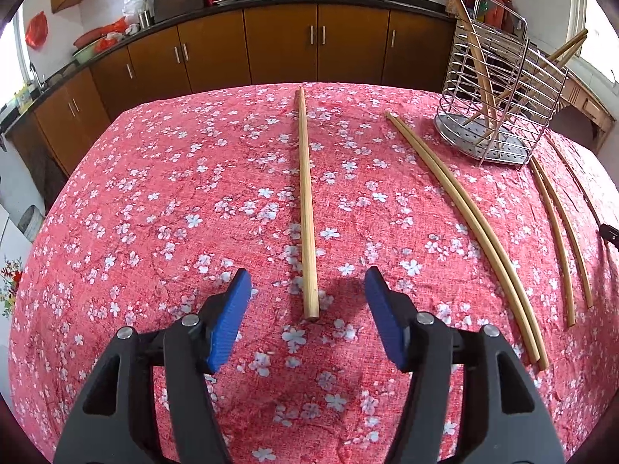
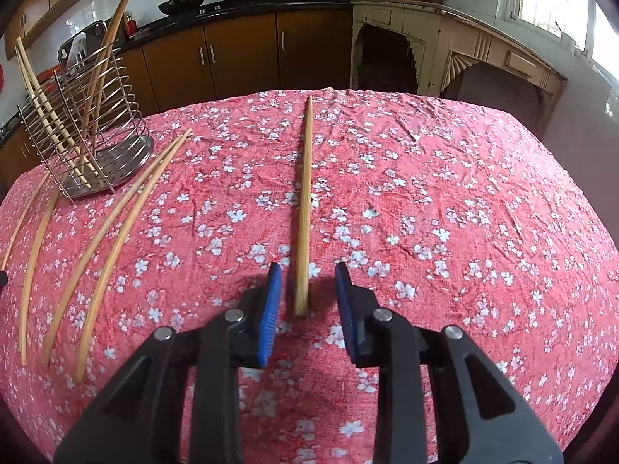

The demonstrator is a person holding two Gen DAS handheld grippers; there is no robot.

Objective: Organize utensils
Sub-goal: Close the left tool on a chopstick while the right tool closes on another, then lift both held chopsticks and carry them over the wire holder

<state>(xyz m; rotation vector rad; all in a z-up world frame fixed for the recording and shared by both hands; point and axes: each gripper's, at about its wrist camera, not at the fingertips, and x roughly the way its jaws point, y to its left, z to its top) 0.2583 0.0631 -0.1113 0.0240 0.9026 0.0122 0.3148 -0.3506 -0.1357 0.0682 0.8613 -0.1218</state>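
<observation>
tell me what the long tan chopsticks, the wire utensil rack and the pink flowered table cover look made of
Long tan chopsticks: likely bamboo or wood; matte, pale, faint grain.
Wire utensil rack: metal, probably stainless steel; shiny silver wires and a perforated base tray.
Pink flowered table cover: woven fabric, probably cotton; creased, matte, printed white blossoms.

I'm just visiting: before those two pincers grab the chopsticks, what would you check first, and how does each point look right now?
1. Left gripper open around its chopstick: ok.
2. Right gripper open, straddling its own chopstick: ok.
3. Pads touching either stick: cannot tell; a gap shows on both sides.
4. Wire holder upright on the tablecloth: ok.
5. Room left in holder: ok, only a few sticks lean inside.
6. Other loose chopsticks clear of both grippers: ok.
</observation>
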